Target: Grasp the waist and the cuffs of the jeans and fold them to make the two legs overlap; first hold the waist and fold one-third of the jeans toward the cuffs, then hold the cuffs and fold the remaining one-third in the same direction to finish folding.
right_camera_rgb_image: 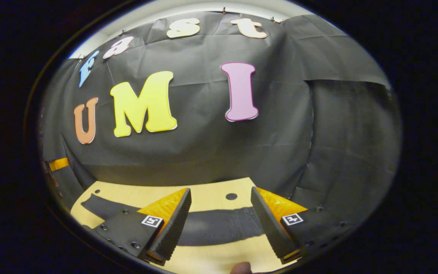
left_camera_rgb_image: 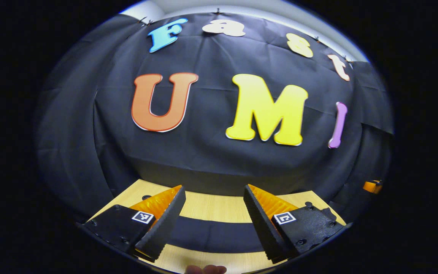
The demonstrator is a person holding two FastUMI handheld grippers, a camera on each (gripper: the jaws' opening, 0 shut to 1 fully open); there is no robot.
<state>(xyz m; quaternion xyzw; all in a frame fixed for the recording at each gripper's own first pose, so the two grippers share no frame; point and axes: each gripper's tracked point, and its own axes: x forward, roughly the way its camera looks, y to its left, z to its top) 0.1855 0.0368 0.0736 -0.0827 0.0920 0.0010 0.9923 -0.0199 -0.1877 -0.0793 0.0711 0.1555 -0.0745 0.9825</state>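
Left gripper view, nearest edge: fingertips of a hand (left_camera_rgb_image: pixel 205 269) peek in at the bottom. Left tool (left_camera_rgb_image: pixel 214 213) has its jaws spread wide, nothing between the pads; black ribbed fingers (left_camera_rgb_image: pixel 164 224) with orange backs, each with a small square marker. Below and just beyond them, the jeans (left_camera_rgb_image: pixel 213 234) lie flat on the light wooden desk (left_camera_rgb_image: pixel 211 205) as a dark band running side to side across the view, long axis crosswise to the tool's pointing direction. The band passes under the gap between the jaws and behind both fingers; tool is above it, whether touching I can't tell. Bare wood shows on the near and far sides of the band. Which end is waist and which cuffs can't be made out here. Farther right, a small orange object (left_camera_rgb_image: pixel 372 186) sits at the edge, too small to identify. Right gripper view: a fingertip (right_camera_rgb_image: pixel 242 268) at the bottom edge, then the right tool (right_camera_rgb_image: pixel 221 217), also open wide and empty. Jeans (right_camera_rgb_image: pixel 219 228) again cross side to side beneath the gap, with the dark fabric tapering away to the left toward a narrower end (right_camera_rgb_image: pixel 93 203); faint seam or stitching lines show near the right finger. Beyond the fabric, desk (right_camera_rgb_image: pixel 211 198) with a dark round hole (right_camera_rgb_image: pixel 231 196) in it. An orange strip (right_camera_rgb_image: pixel 58 164) shows at far left. Black cloth wall (right_camera_rgb_image: pixel 280 133) closes off the back.
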